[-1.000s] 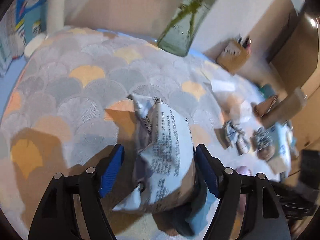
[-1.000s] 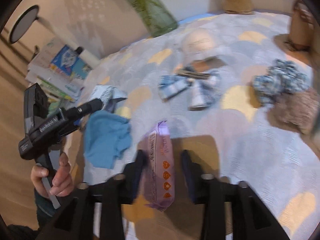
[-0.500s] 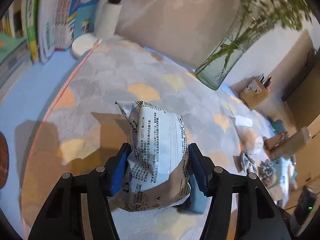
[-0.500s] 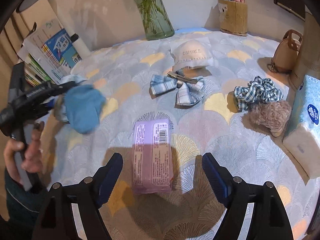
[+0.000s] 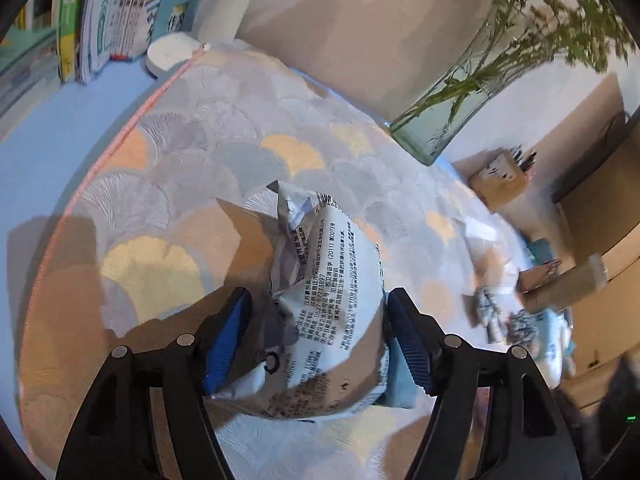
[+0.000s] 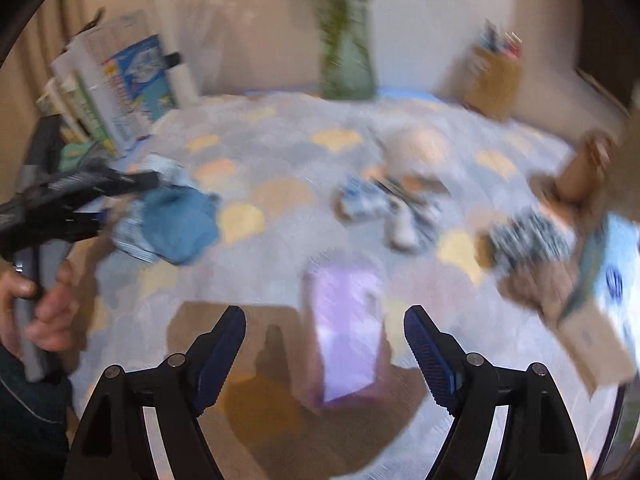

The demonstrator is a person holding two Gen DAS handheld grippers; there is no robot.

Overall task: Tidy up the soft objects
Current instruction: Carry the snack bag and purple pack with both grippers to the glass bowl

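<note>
A white printed soft pack (image 5: pixel 328 312) and a blue cloth (image 5: pixel 396 380) under it lie between the fingers of my left gripper (image 5: pixel 316 340). The jaws stand apart: the left pad is clear of the pack, the right pad is at its edge. In the blurred right wrist view my right gripper (image 6: pixel 324 356) is open and empty above a purple wipes pack (image 6: pixel 348 336) lying on the patterned cloth. The left gripper with the blue cloth (image 6: pixel 176 224) shows at the left there.
A glass vase (image 5: pixel 444 120) with green stems stands at the back. Books (image 5: pixel 108 12) stand at the left. A pen box (image 6: pixel 492 76), a cap (image 6: pixel 416 148), a plaid bow (image 6: pixel 392 208), a scrunchie (image 6: pixel 528 240), a fuzzy brown item (image 6: pixel 536 288) and a tissue box (image 6: pixel 604 300) lie to the right.
My left gripper had closed on the white pack and has now opened again, the pack resting on the table. My right gripper let go of the purple pack, opened wide and is swinging.
</note>
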